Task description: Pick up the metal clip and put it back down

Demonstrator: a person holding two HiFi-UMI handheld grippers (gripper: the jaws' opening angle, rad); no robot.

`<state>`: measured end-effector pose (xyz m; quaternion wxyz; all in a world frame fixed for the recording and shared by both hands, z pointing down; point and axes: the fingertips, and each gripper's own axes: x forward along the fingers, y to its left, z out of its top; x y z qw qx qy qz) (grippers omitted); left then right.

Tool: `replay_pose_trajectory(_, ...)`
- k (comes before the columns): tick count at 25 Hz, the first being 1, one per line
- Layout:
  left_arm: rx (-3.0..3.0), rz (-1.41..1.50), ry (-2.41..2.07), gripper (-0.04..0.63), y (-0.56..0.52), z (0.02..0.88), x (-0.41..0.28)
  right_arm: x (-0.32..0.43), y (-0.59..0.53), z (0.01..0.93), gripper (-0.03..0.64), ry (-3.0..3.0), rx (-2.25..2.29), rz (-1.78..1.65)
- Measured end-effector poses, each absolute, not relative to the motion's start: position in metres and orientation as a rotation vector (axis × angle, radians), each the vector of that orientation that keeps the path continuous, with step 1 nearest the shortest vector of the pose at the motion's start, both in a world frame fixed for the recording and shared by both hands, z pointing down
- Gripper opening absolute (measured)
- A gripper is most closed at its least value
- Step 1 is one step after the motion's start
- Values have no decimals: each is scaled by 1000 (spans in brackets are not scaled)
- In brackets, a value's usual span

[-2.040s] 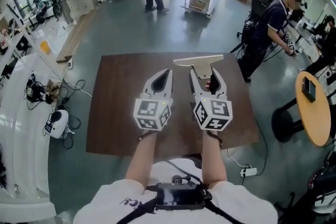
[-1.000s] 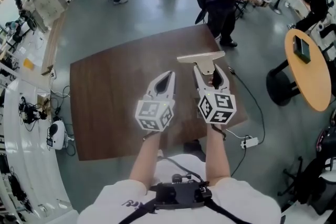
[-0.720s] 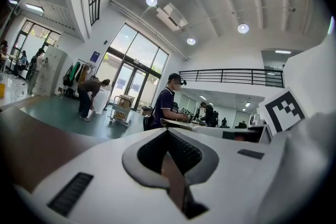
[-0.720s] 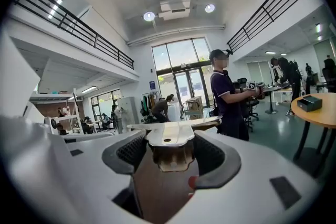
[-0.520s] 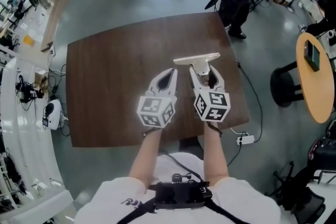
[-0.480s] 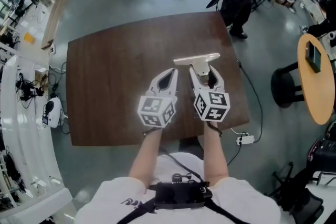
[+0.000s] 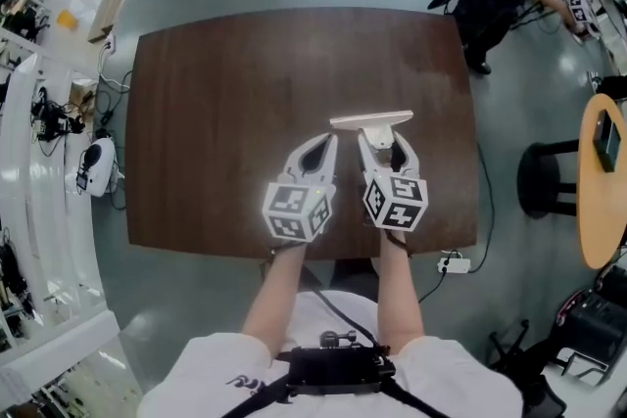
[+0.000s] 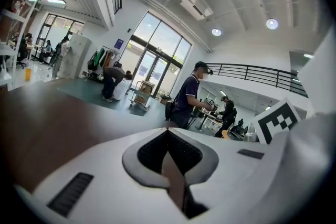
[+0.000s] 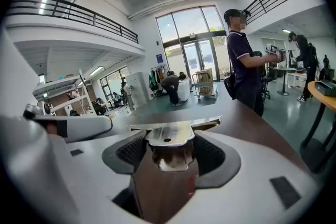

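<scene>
Overhead view, two low views, shared table [image 7: 216,93]

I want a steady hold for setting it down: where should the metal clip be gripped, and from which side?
Grip the metal clip by its narrow tab, coming from the person's side with one jaw on each edge. Its wide crossbar runs across the far end, so it is probably too broad to span. The right gripper is clamped there.

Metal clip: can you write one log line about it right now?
right gripper: shut on metal clip | left gripper: shut, empty | clip over brown table, contact unclear
</scene>
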<state>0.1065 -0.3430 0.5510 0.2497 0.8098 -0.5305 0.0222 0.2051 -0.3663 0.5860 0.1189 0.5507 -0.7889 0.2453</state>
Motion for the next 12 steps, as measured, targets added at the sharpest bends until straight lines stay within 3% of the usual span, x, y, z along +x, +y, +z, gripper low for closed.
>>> replay_pose_trajectory(12,2005,157,-1471,9,-313,647,73,177,-347,708,290,-2167,1460,861)
